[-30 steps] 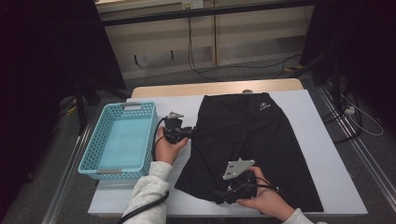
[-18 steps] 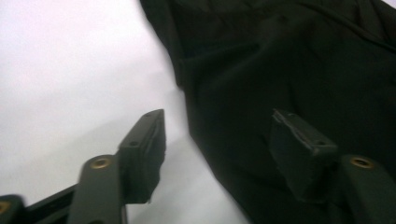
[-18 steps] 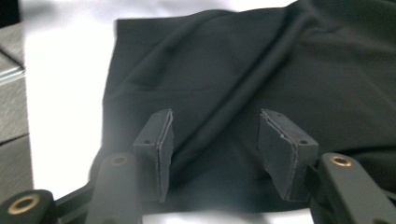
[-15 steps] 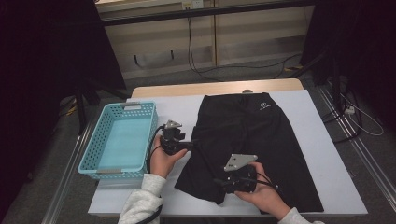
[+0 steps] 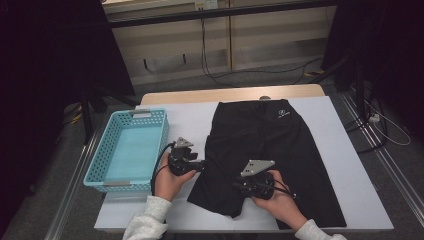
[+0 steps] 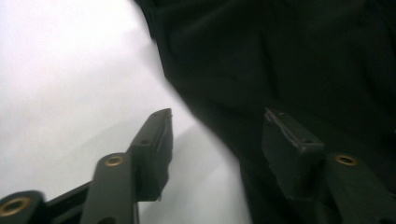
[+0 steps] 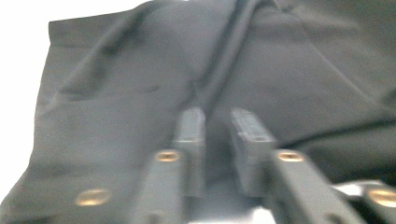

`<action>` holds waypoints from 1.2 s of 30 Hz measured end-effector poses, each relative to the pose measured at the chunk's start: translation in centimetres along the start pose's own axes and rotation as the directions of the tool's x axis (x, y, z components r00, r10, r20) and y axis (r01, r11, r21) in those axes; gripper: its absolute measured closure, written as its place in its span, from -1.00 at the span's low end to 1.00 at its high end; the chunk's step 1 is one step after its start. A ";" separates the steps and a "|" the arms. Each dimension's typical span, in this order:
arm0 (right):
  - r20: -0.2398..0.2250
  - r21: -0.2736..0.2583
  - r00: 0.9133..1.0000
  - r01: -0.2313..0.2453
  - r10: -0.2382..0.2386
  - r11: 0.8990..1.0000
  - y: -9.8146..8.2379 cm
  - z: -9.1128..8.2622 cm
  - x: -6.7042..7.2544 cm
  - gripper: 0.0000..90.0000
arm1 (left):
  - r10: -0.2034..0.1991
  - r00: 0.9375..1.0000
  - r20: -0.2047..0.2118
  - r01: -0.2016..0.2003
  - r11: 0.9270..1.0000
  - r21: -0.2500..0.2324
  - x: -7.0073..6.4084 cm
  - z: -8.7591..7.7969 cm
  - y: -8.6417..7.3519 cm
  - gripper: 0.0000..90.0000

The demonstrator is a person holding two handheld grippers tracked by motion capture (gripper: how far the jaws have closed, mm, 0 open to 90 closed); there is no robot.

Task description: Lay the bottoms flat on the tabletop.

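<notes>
A lab-like recording room: white-covered table (image 5: 340,150), dark curtains (image 5: 50,60), loose floor cables (image 5: 220,75), metal rails (image 5: 395,160).

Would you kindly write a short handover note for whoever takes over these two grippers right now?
Left gripper: open, jaws astride the left edge of the black shorts, one over the white table cover, one over fabric; no grip yet.
Right gripper: jaws have just been closing, now narrow, over the lower left leg by the seam; whether cloth is pinched is unclear.
Shorts lie spread flat, waistband far; the blue basket sits left of them with nothing in it.
Done: shorts laid out. Left: probably grasp, fold and put them in the basket.
</notes>
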State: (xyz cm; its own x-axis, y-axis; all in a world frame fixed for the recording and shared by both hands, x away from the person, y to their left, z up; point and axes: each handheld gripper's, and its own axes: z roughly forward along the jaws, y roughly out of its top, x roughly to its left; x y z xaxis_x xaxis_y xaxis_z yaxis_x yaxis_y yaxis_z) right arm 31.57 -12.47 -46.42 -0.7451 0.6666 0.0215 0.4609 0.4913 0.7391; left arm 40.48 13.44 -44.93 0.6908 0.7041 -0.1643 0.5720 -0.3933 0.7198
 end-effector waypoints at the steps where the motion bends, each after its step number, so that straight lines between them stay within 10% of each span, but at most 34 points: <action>1: -0.001 -0.001 1.000 -0.017 0.017 1.000 -0.1 -0.1 -0.2 0.79 | -0.003 1.000 0.008 0.003 1.000 0.005 0.0 -0.1 -0.2 0.05; 19: 0.005 0.014 1.000 -0.014 0.014 1.000 -0.9 -1.2 -0.7 0.99 | 0.022 0.999 0.048 -0.025 0.997 0.079 -1.2 -1.0 -2.1 0.60; 25: 0.040 -0.026 0.999 -0.026 0.027 0.999 -0.2 -1.4 -0.8 0.64 | 0.018 0.997 0.076 -0.025 0.996 0.088 -1.3 -0.9 -2.1 0.96; 36: -0.001 -0.063 0.999 -0.032 0.032 0.998 0.8 -1.2 0.0 0.35 | -0.026 0.996 0.090 0.018 0.996 0.087 -1.7 -2.0 -1.9 0.99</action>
State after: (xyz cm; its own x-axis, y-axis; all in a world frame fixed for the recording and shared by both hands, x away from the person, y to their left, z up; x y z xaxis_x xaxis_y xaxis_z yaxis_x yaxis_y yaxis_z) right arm 31.39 -12.77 -45.01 -0.7304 0.6814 0.0457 0.4532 0.4336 0.7788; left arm 37.37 14.16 -44.68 0.7125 0.6582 -0.2430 0.6209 -0.4302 0.6553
